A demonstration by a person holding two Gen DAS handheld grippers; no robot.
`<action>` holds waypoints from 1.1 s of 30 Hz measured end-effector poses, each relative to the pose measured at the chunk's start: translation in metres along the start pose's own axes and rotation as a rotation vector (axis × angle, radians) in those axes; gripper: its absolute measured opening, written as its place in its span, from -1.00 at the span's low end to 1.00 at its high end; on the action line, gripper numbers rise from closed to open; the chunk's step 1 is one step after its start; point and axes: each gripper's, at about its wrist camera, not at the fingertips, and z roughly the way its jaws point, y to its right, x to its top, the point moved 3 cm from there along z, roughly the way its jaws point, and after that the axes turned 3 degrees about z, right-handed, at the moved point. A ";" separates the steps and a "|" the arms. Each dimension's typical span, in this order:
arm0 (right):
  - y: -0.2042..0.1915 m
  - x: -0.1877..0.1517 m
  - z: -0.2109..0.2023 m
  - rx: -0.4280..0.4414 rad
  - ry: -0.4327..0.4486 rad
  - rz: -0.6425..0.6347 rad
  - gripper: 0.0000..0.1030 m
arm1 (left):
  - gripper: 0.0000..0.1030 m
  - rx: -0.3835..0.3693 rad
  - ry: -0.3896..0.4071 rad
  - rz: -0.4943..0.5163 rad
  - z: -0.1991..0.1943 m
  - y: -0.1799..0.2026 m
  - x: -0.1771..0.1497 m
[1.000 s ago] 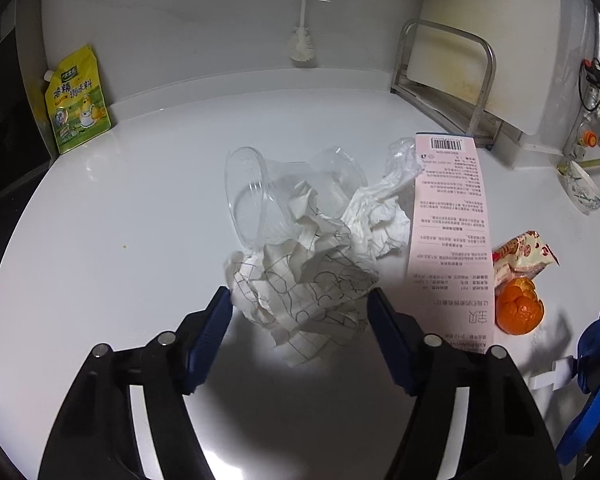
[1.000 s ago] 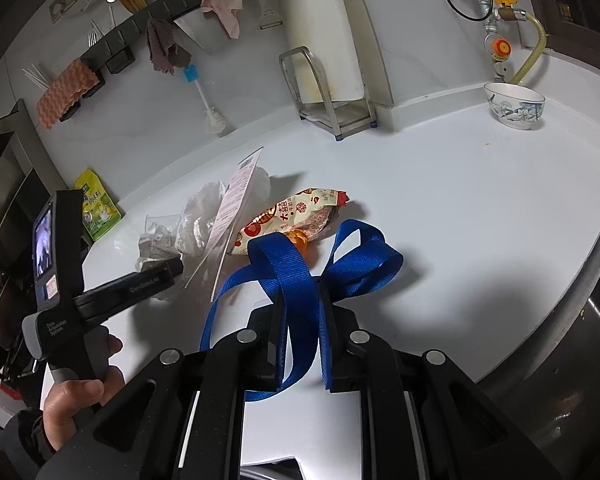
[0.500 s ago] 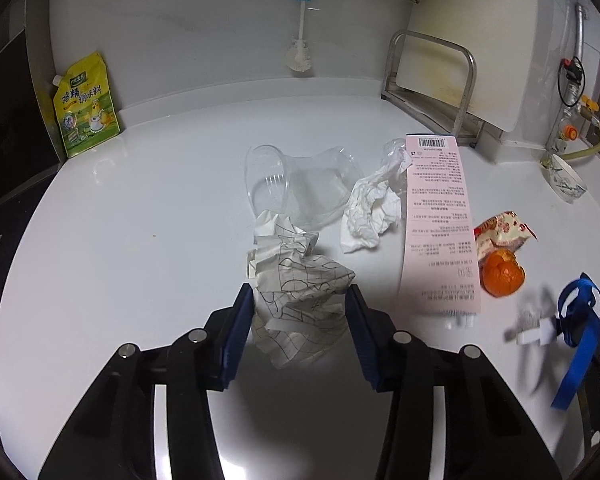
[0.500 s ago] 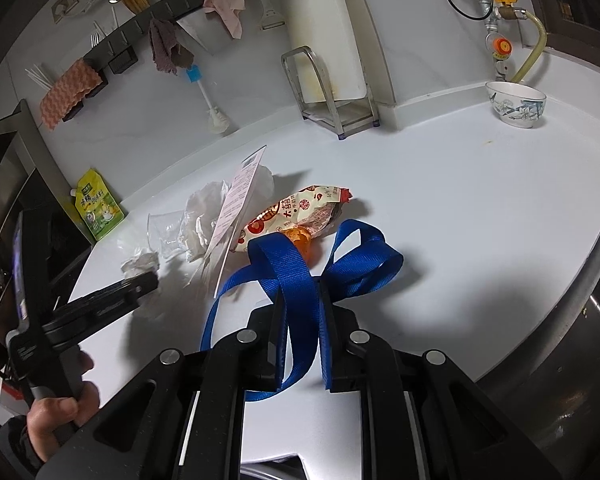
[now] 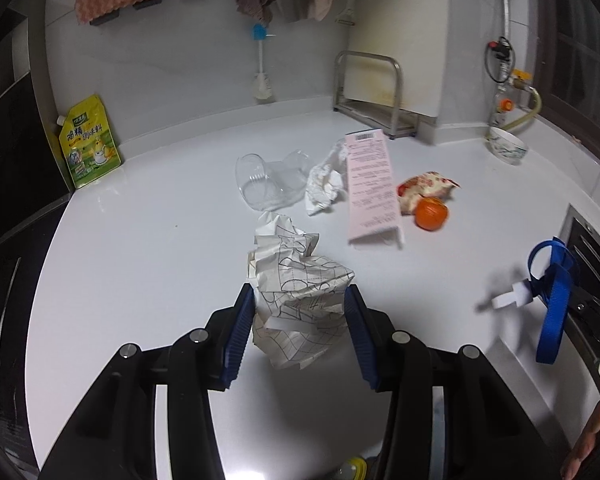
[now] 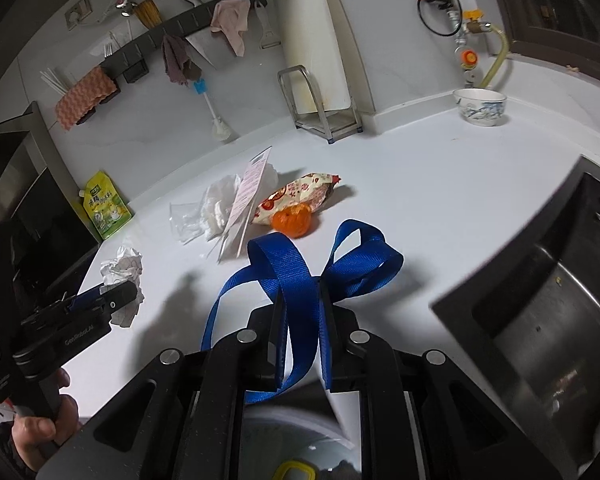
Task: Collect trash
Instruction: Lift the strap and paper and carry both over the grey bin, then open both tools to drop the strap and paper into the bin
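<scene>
White counter carries the remaining trash, ahead of both my tools. The pink slip, long axis running away from me, bears a barcode; its text is unreadable. My left gripper is clenched on the paper wad, lifted clear of the counter. My right gripper is clamped on the blue strap. The left tool body reads "GenRobot.AI".
</scene>
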 end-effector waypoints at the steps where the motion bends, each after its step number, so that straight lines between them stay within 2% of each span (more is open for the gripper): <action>1: -0.003 -0.005 -0.006 -0.002 0.004 0.005 -0.75 | -0.12 -0.011 0.004 0.013 -0.007 0.003 -0.005; 10: -0.016 -0.065 -0.065 -0.039 0.031 0.054 -0.75 | -0.12 -0.095 0.033 0.082 -0.060 0.025 -0.057; 17: -0.014 -0.108 -0.096 -0.083 0.015 0.065 -0.75 | -0.12 -0.142 0.041 0.126 -0.084 0.044 -0.091; 23: -0.017 -0.136 -0.105 -0.101 -0.013 0.058 -0.75 | -0.12 -0.170 0.004 0.152 -0.088 0.056 -0.120; 33: -0.009 -0.165 -0.101 -0.112 -0.079 0.082 -0.75 | -0.12 -0.184 -0.062 0.164 -0.079 0.058 -0.140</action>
